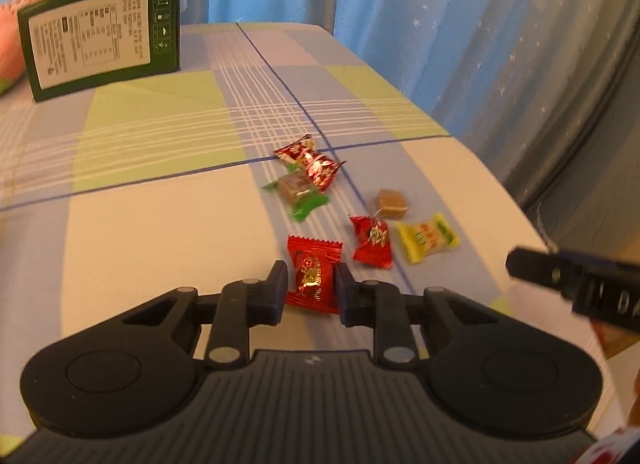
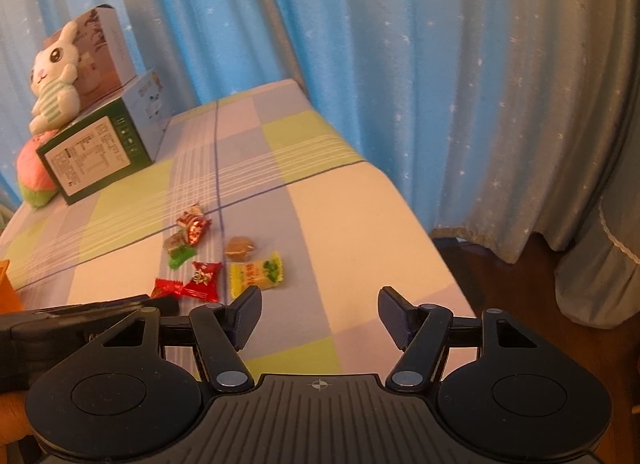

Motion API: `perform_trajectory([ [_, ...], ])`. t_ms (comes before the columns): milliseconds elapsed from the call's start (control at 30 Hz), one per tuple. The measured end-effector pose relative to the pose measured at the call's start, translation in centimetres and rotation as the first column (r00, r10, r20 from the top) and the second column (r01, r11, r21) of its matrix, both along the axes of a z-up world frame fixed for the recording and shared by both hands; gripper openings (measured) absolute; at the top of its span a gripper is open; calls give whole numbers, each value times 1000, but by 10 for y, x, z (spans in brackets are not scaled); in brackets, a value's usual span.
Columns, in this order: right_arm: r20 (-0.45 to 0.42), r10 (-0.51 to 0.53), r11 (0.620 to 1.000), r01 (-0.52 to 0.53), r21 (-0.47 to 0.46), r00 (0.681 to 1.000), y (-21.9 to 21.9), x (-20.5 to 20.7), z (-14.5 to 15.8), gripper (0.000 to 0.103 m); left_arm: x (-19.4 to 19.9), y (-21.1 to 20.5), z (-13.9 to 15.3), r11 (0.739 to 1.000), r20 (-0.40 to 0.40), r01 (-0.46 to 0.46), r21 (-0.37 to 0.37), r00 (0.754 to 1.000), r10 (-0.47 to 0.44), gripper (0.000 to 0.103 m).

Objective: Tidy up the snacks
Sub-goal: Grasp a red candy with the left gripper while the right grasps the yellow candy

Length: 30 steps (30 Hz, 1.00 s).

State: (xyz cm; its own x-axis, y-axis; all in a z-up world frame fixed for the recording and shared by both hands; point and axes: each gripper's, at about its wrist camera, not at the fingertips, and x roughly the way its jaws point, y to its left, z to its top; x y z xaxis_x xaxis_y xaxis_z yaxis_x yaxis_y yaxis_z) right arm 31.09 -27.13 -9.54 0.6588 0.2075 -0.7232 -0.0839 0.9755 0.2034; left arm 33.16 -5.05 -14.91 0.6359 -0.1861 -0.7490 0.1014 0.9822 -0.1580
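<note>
Several wrapped candies lie on the checked tablecloth. My left gripper has its fingers closed against both sides of a red square candy. Beyond it lie another red candy, a yellow candy, a brown candy, a green-wrapped candy and a red twisted candy. My right gripper is open and empty, just right of the yellow candy. The left gripper's body shows at the lower left of the right wrist view.
A green box stands at the back left with a plush rabbit on it, and more boxes behind. Blue star curtains hang beyond the table's right edge. An orange object sits at the far left.
</note>
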Motion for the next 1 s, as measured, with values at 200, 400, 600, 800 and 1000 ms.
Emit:
perform_trajectory([
  [200,6,72,997,-73,13,997,10,16,-11,65,-10,19,5,999,3,13,30,1000,-13,18],
  [400,-4,121,992,-121,38,993,24,38,-27,65,-28,35,10,1000,8,-15,5,1000,15,18],
  [600,-5,186,978,-185,-101,983,51,48,-41,60,-35,41,10,999,4,-28,-26,1000,28,18],
  [800,44,232,958,-221,-182,972,62,45,-48,46,-37,44,14,998,9,-39,-45,999,39,18],
  [1000,41,245,950,-231,-210,969,71,38,-43,31,-45,47,19,997,14,-45,-59,999,46,18],
])
